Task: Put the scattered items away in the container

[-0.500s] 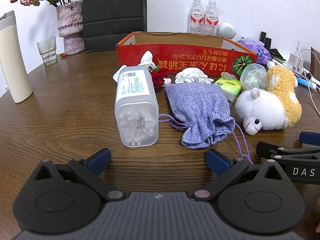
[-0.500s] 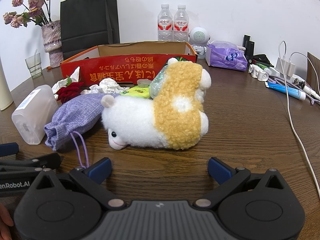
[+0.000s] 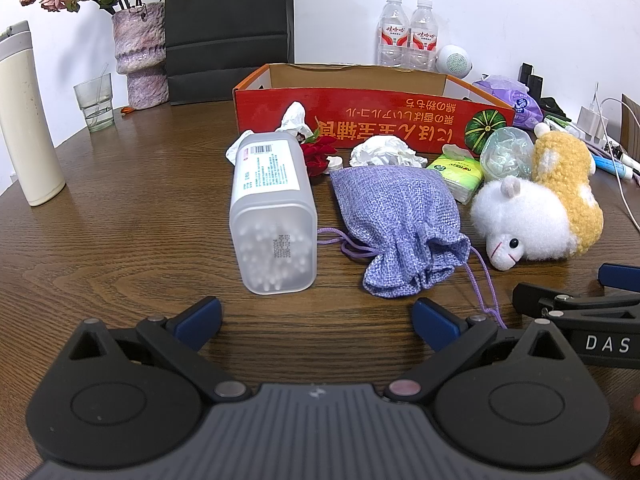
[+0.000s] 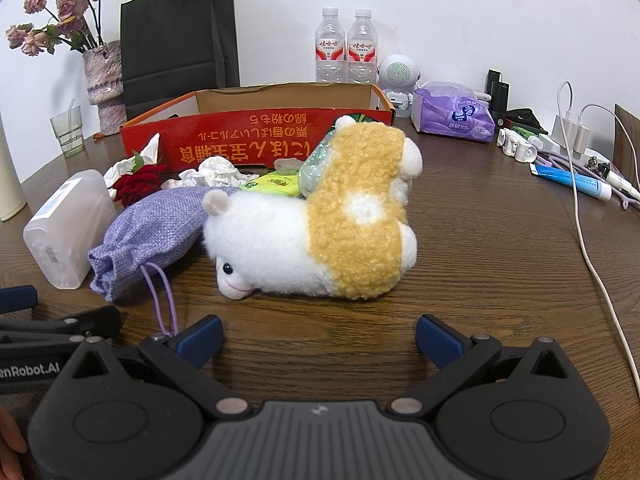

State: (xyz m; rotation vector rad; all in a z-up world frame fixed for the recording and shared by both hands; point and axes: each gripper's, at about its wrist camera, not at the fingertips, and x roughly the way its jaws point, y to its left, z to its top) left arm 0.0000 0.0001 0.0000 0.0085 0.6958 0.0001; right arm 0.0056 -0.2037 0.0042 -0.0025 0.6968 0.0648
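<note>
Right wrist: both grippers, left (image 3: 316, 318) and right (image 4: 320, 334), jaws wide and empty, plush (image 4: 316, 216) centred for pickup into box (image 4: 256, 142).

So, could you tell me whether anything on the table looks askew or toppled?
Yes: the cotton swab box lies on its side beside the purple pouch, and the plush toy is tipped over. Crumpled tissues sit outside the red box.

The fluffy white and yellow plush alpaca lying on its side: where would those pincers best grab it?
Probably across the yellow woolly body of the white and yellow plush alpaca, coming from the front with the open right gripper. It lies on its side straight ahead, and the soft, thick middle should squash between the fingers, unlike the rounder white head.
</note>
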